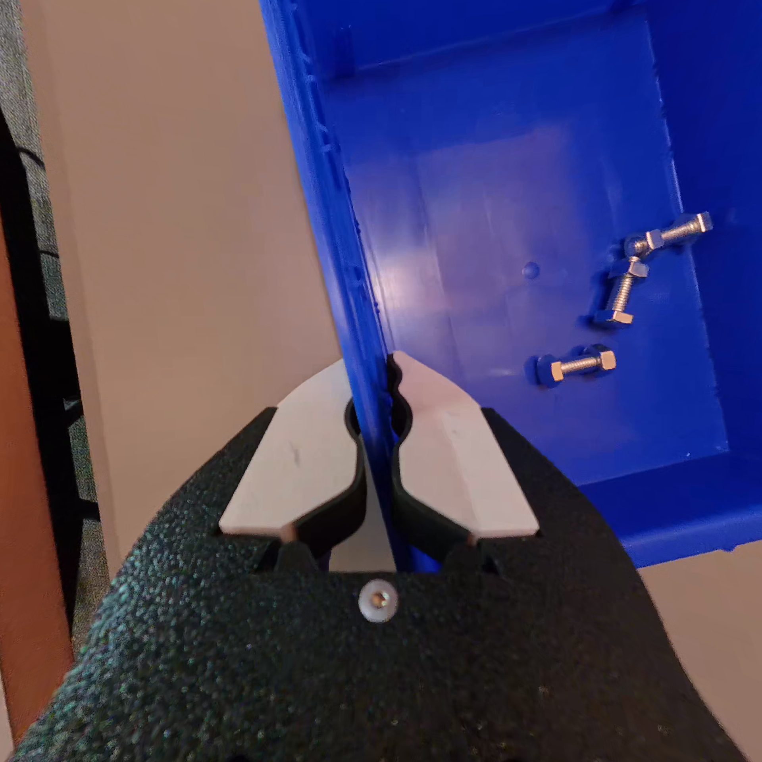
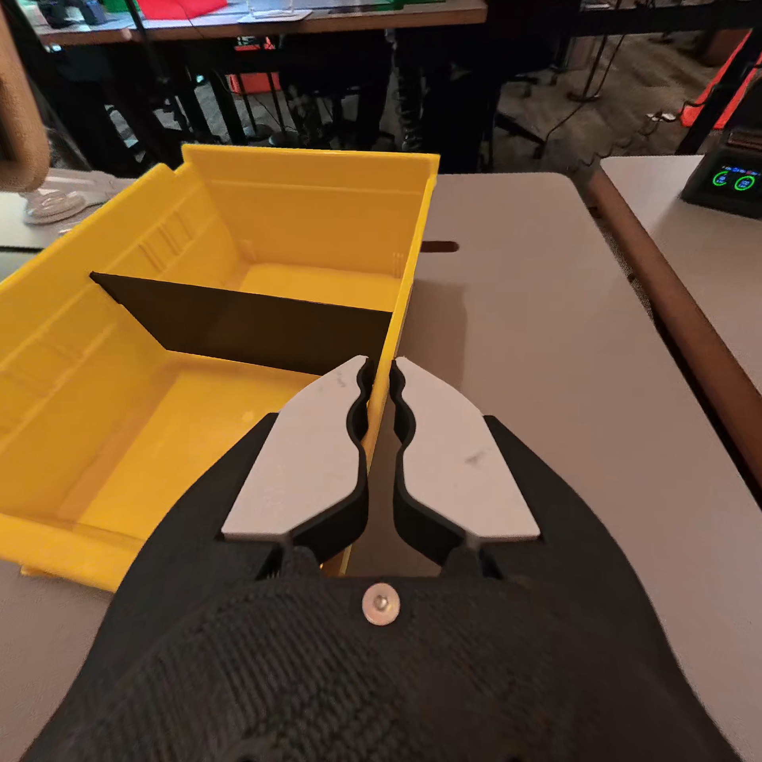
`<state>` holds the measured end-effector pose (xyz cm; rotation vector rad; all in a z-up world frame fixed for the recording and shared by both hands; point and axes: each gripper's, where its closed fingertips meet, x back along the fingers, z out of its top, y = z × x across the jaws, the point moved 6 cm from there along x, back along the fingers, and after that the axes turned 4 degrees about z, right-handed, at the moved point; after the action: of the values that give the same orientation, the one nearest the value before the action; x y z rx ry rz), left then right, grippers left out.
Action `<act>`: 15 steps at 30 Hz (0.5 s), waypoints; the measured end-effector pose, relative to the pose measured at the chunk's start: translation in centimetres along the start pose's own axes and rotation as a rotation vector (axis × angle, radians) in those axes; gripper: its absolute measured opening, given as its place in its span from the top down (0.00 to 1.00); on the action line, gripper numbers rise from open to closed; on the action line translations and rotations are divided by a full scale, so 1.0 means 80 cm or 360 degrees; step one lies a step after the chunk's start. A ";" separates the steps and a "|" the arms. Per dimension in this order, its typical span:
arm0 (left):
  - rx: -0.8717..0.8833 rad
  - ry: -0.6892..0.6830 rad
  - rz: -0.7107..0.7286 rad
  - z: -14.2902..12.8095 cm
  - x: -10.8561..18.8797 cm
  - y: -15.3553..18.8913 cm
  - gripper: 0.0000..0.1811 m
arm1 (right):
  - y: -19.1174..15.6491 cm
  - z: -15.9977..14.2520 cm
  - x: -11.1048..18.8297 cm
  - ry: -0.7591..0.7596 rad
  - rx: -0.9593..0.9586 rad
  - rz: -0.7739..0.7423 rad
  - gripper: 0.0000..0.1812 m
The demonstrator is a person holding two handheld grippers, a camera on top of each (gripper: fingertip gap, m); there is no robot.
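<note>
In the left wrist view, my left gripper (image 1: 373,373) is shut on the left side wall of a blue plastic bin (image 1: 495,206), one finger outside and one inside. Three silver bolts with nuts (image 1: 585,365) lie on the bin floor at the right. In the right wrist view, my right gripper (image 2: 381,365) is shut on the right side wall of a yellow plastic bin (image 2: 123,412), one finger inside and one outside. A black divider (image 2: 255,321) splits the yellow bin into a near and a far compartment; both look empty.
Both bins sit on a pale grey table (image 2: 536,371). A second table with a black device with lit green rings (image 2: 730,181) stands at the right. Dark desks, chairs and cables fill the background. A brown edge (image 1: 24,412) borders the left wrist view. The grippers' ends are close to 80 cm from one another.
</note>
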<state>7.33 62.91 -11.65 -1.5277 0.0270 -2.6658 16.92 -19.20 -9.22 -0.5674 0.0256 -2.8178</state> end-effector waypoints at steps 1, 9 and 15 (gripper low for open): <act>0.0000 0.0000 0.0004 0.010 -0.006 0.003 0.96 | 0.003 0.002 -0.005 -0.0004 -0.0013 0.0003 0.96; -0.0138 0.0044 0.0107 0.044 -0.025 0.021 0.93 | 0.005 0.007 -0.012 0.0016 0.0182 -0.0125 0.95; -0.0768 0.0133 0.0435 0.050 0.009 0.031 0.66 | -0.023 0.036 0.048 0.0491 0.0404 -0.0371 0.64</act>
<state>10.52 60.48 -9.14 -1.3826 0.8725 -2.6086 14.17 -18.37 -4.97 -0.0802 -0.3545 -3.0388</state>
